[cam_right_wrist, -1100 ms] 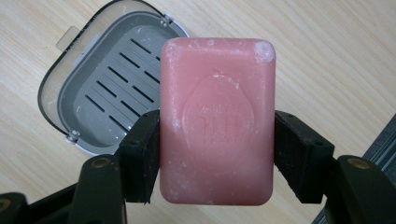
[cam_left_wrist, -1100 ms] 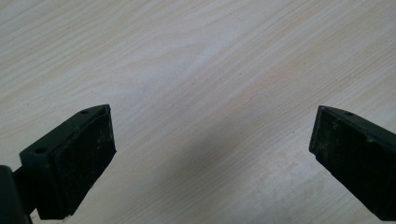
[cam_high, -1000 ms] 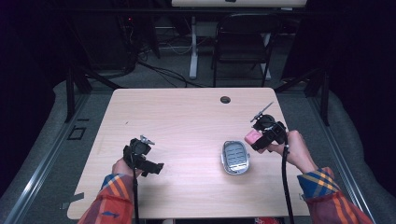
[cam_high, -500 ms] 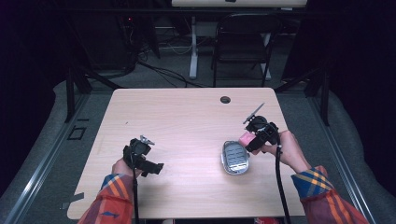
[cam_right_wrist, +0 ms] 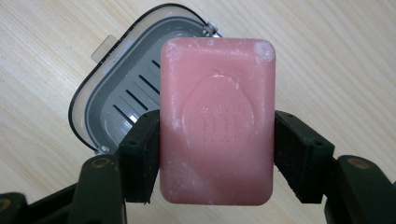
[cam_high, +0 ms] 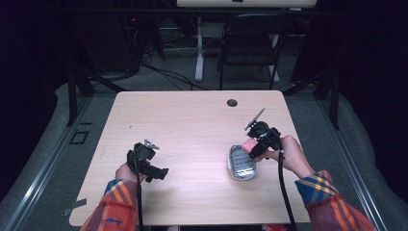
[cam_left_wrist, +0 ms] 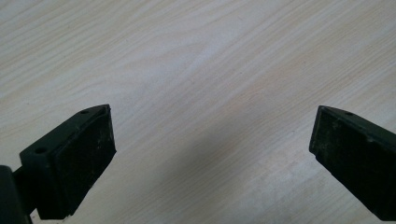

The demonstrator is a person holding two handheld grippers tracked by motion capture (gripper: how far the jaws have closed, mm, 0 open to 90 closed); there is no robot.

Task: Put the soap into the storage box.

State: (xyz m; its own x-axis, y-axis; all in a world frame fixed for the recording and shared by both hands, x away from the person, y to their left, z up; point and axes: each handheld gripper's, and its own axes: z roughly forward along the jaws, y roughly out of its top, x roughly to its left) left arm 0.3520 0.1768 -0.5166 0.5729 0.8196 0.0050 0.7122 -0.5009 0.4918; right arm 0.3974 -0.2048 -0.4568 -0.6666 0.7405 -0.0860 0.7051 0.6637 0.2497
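A pink bar of soap [cam_right_wrist: 217, 121] is clamped between the two black jaws of my right gripper [cam_right_wrist: 217, 156], which is shut on it. Right under the soap lies a grey slotted soap dish [cam_right_wrist: 123, 100] on the wooden table. From above, the right gripper [cam_high: 257, 143] holds the soap [cam_high: 249, 146] over the far end of the dish [cam_high: 240, 163]. My left gripper [cam_high: 156, 172] rests near the table's front left. Its jaws [cam_left_wrist: 210, 154] stand wide apart, open, over bare wood.
The light wooden table [cam_high: 192, 125] has a dark round cable hole [cam_high: 232, 102] near its far edge. Behind the table stand a black chair [cam_high: 250, 48] and desk legs with cables on the floor.
My right gripper with the soap has moved left and slightly down, from beside the dish to above its far end. The left gripper has stayed still.
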